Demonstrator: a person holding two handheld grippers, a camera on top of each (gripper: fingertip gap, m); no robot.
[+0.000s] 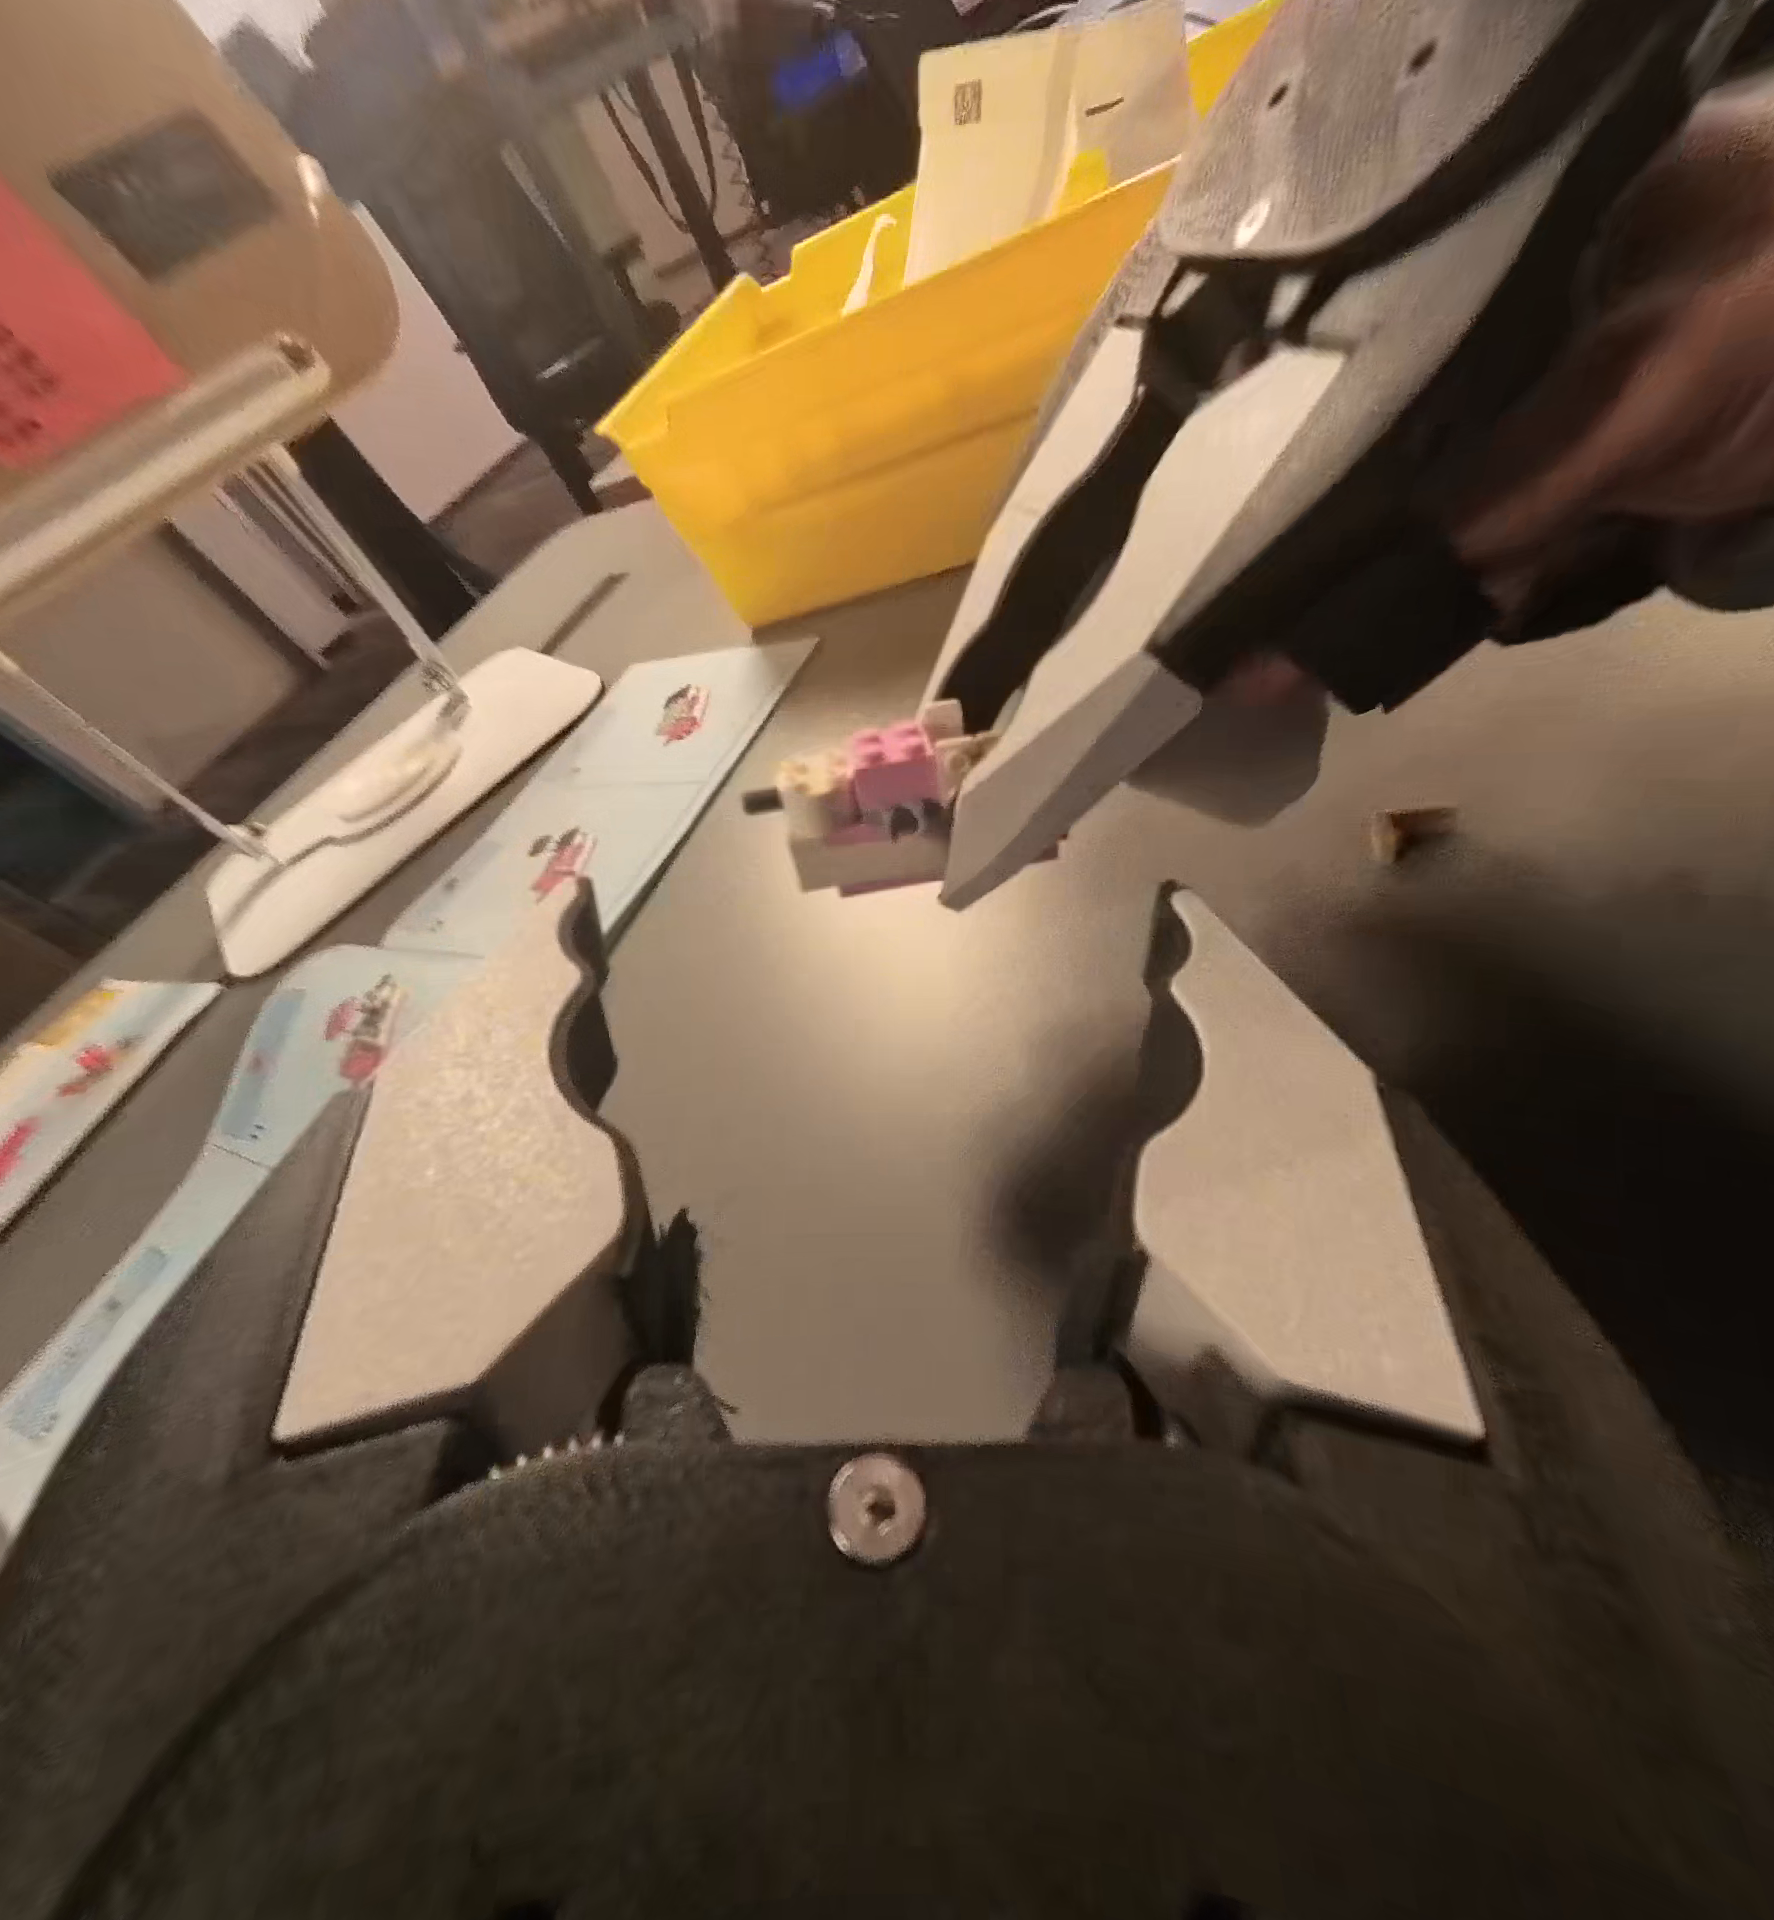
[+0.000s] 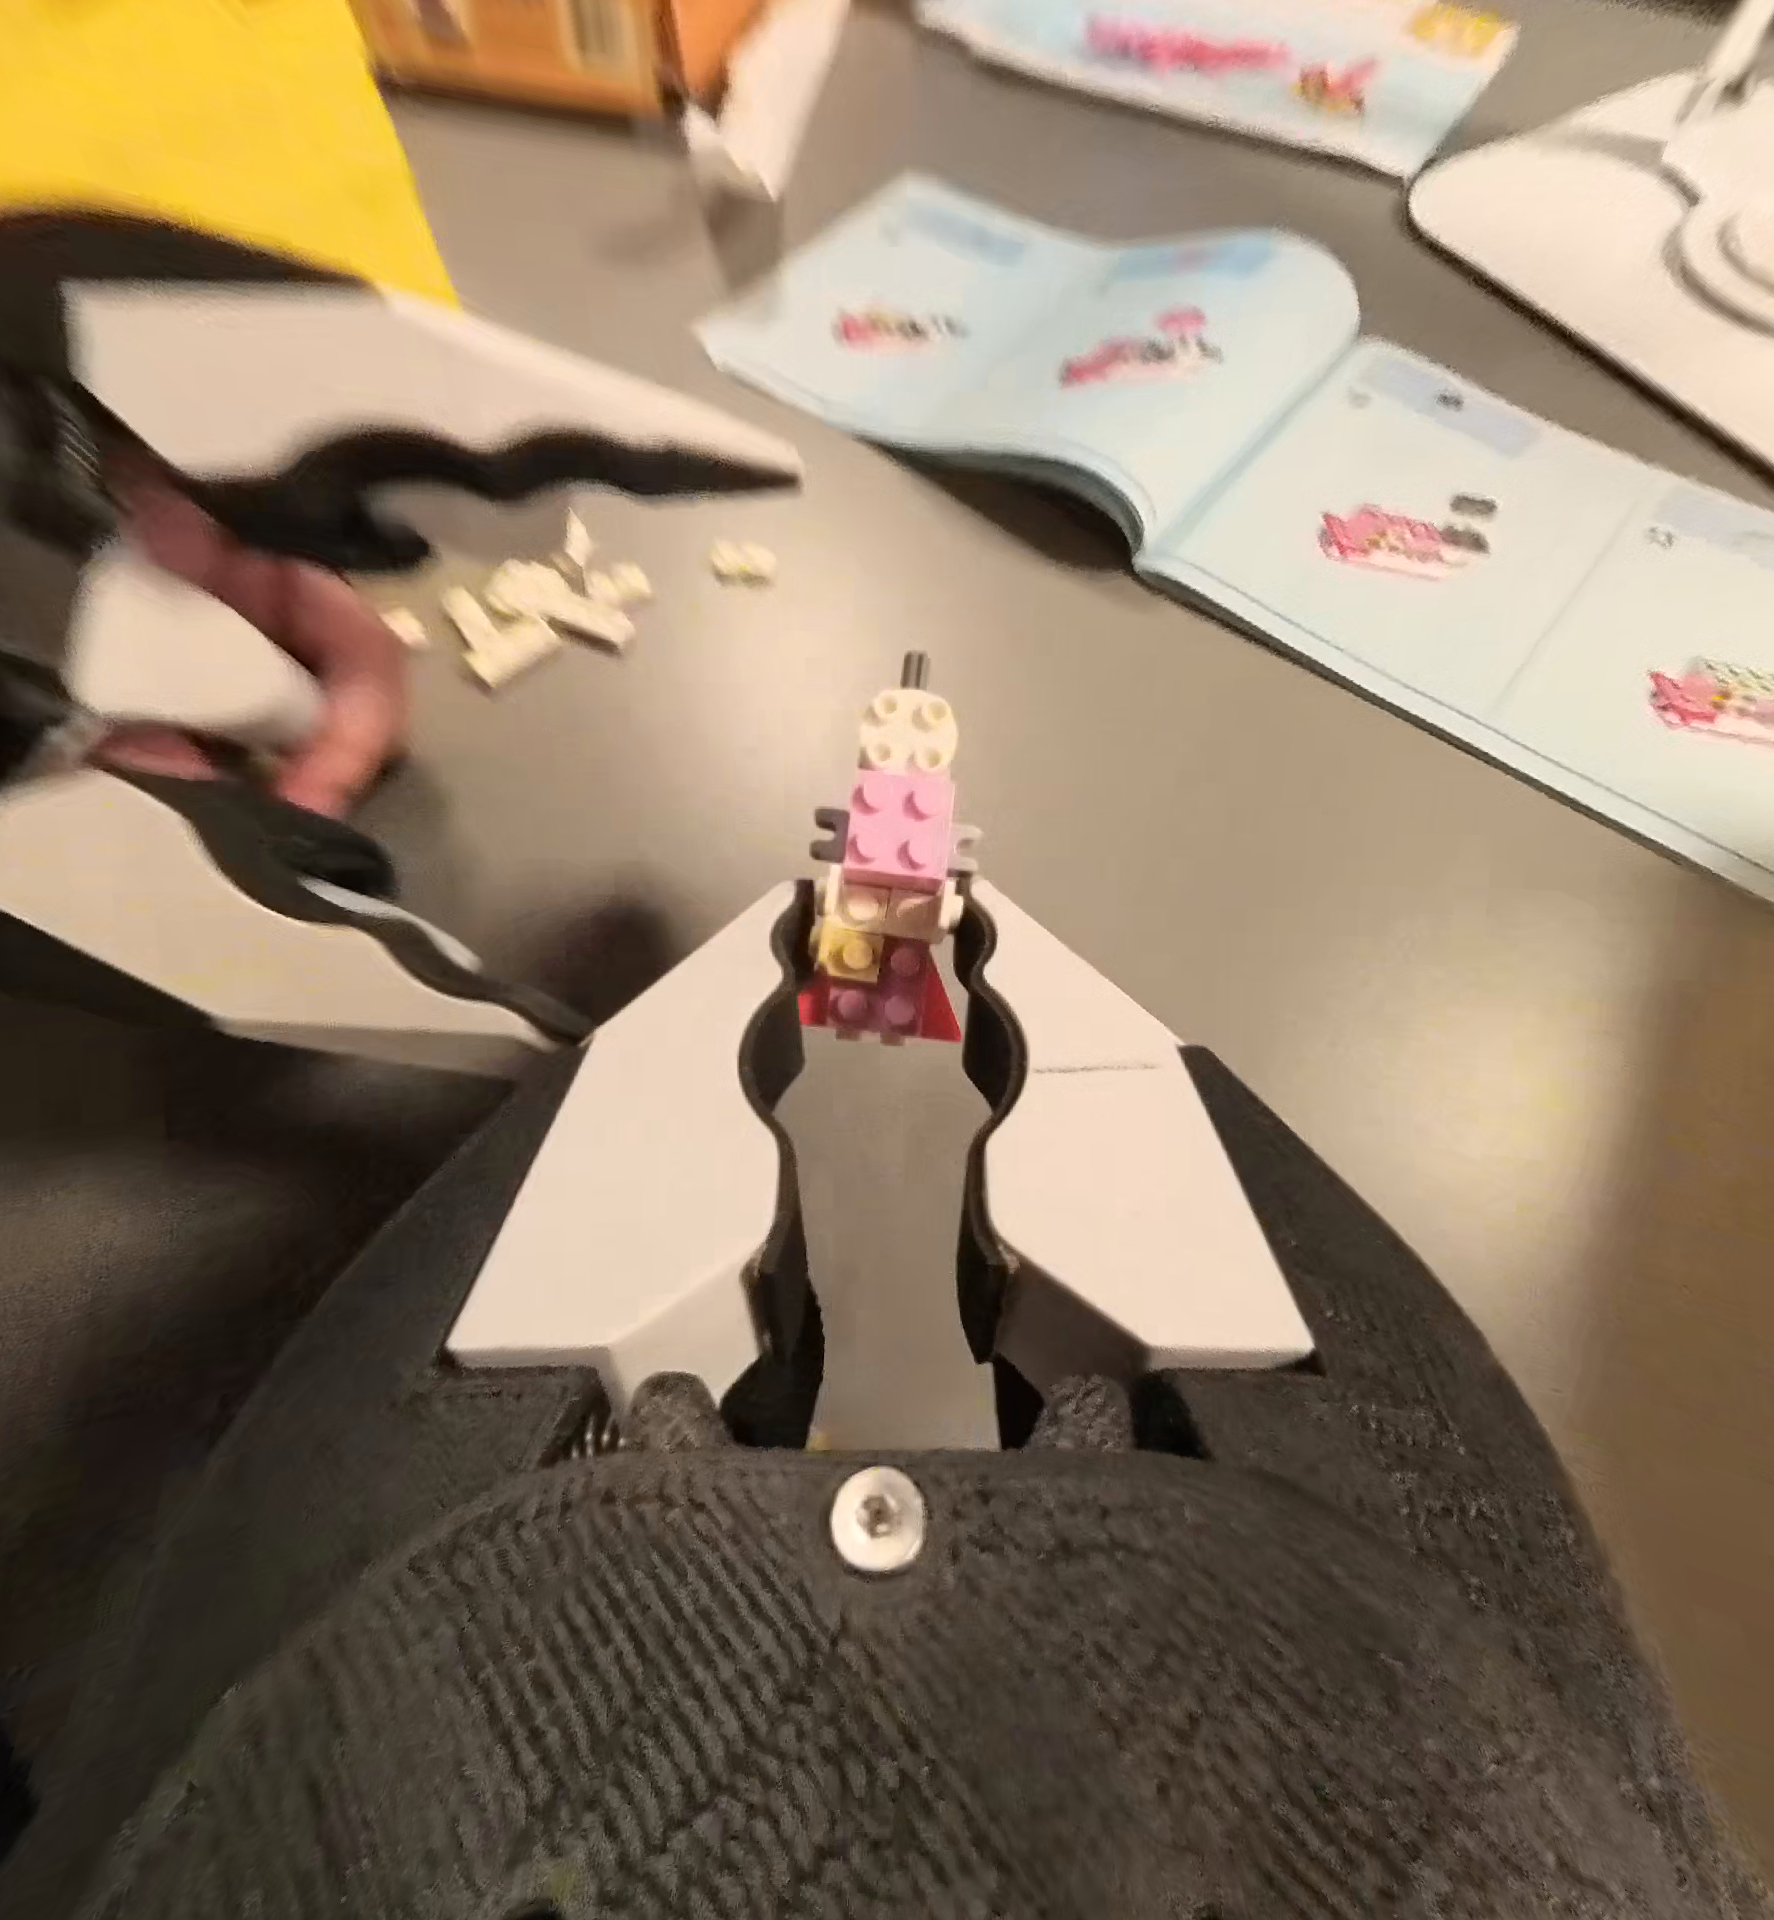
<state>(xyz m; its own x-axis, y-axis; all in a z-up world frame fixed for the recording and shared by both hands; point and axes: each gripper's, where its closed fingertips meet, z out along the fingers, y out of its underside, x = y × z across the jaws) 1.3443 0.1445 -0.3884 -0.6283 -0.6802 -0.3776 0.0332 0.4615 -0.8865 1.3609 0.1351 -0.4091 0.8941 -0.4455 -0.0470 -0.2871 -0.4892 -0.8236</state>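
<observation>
Right wrist view shows loose pale bricks [image 2: 540, 613] and booklet [image 2: 1278, 457] on the counter [image 2: 1174, 935]; right claw [image 2: 883, 935] clamps the pink brick model [image 2: 898, 831]. Left claw [image 1: 883, 914] gapes bare; only its view shows the yellow bin [image 1: 862, 436].

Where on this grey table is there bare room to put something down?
Bare grey table lies between the open left tongs. Crowded: light-blue instruction booklets to one side, loose cream bricks and yellow plastic bin beyond.

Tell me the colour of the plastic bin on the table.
Yellow plastic bin; clearest in the left wrist view.
</observation>
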